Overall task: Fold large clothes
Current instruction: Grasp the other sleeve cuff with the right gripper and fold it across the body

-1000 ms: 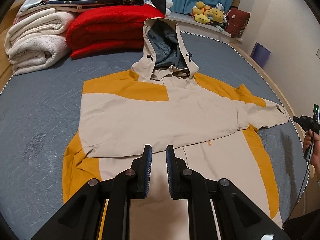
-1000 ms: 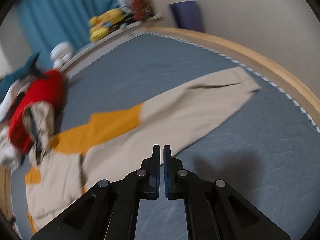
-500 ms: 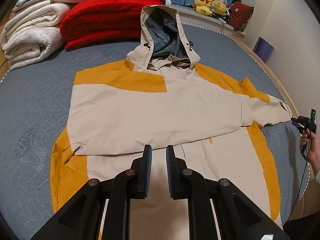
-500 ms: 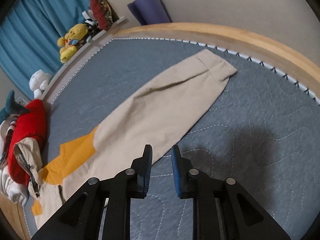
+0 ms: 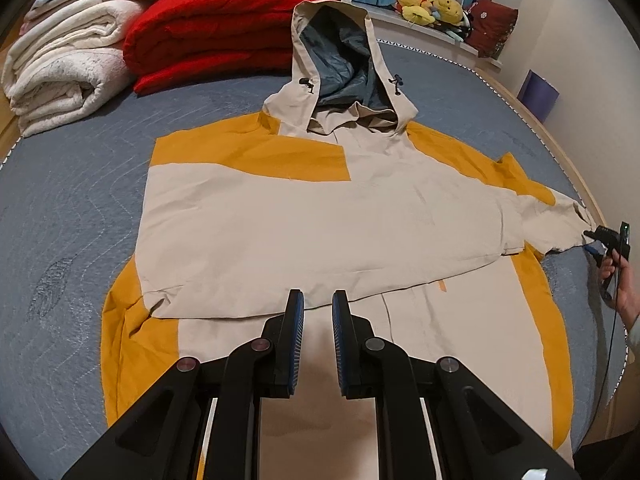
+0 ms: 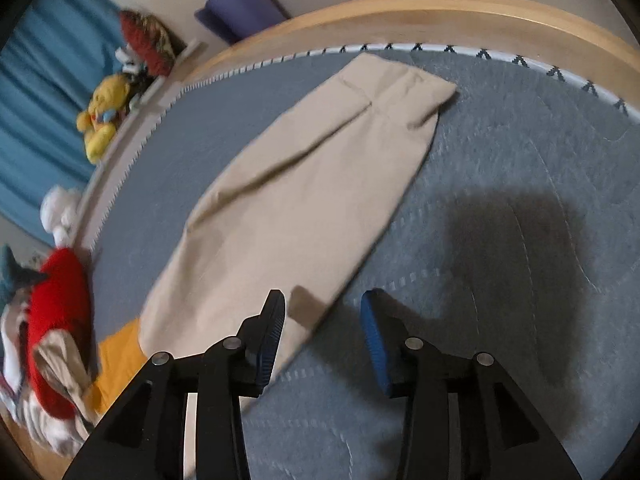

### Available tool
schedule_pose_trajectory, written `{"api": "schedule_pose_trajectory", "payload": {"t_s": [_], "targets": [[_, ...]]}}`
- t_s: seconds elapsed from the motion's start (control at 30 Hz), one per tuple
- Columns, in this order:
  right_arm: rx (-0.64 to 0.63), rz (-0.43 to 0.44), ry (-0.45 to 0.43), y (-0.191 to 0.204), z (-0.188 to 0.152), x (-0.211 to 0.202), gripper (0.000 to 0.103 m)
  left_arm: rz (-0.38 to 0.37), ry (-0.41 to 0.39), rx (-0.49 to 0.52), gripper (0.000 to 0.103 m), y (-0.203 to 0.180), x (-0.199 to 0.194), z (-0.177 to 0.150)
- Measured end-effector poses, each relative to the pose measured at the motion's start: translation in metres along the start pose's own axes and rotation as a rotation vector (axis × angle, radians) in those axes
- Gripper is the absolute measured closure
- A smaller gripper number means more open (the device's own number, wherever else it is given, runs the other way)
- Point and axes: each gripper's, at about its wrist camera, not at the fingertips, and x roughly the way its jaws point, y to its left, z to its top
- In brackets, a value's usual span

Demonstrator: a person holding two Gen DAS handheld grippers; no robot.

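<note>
A beige and mustard hooded jacket [image 5: 320, 216] lies spread flat on the grey quilted bed [image 5: 72, 208]. Its hood [image 5: 340, 64] points toward the folded red blanket [image 5: 208, 44] and the rolled white blankets [image 5: 68, 76] stacked at the bed's far end. One sleeve [image 5: 248, 248] is already folded across the jacket's chest. The other sleeve [image 6: 304, 192] stretches out from the jacket toward the wooden bed rail [image 6: 440, 8], with its cuff [image 6: 404, 92] close to the bed's stitched edge.

The left gripper [image 5: 317, 312] hangs over the lower middle of the jacket, just below the folded sleeve's edge. Its jaws are nearly closed, with a narrow gap and nothing pinched between them.

The right gripper [image 6: 323, 316] is low over the outstretched sleeve, well down from the cuff. Its jaws have just been opening and now stand apart, straddling the sleeve's near edge; the pads are not pressing on the cloth. From the left camera, a hand [image 5: 620, 284] holds that gripper just beside the sleeve's end.

Yellow plush toys [image 5: 432, 4] sit on a ledge beyond the hood, in front of a blue curtain [image 6: 36, 92].
</note>
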Motion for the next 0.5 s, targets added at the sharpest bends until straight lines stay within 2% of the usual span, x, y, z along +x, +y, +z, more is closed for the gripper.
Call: {"api": "schedule_pose_trajectory", "payload": {"t_s": [0.2, 0.23, 0.27, 0.3, 0.37, 0.5], "targets": [[0.070, 0.015, -0.038, -0.007, 0.020, 0.013, 0.064, 0.006, -0.005, -0.001, 0.090, 0.005, -0.001, 0.001], [0.071, -0.004, -0.041, -0.007, 0.022, 0.013, 0.071, 0.004, -0.007, -0.006, 0.090, 0.006, -0.002, 0.002], [0.066, -0.039, -0.042, -0.006, 0.025, 0.014, 0.086, 0.003, -0.011, -0.010, 0.090, 0.008, -0.004, 0.003], [0.062, -0.060, -0.043, -0.004, 0.028, 0.013, 0.092, 0.001, -0.015, -0.014, 0.090, 0.009, -0.005, 0.004], [0.036, -0.071, -0.076, 0.007, 0.032, 0.003, 0.098, -0.006, -0.027, -0.023, 0.090, 0.012, -0.011, 0.007], [-0.129, -0.088, -0.194, 0.069, 0.030, -0.033, 0.100, -0.010, -0.051, -0.036, 0.090, 0.023, -0.026, 0.009]]}}
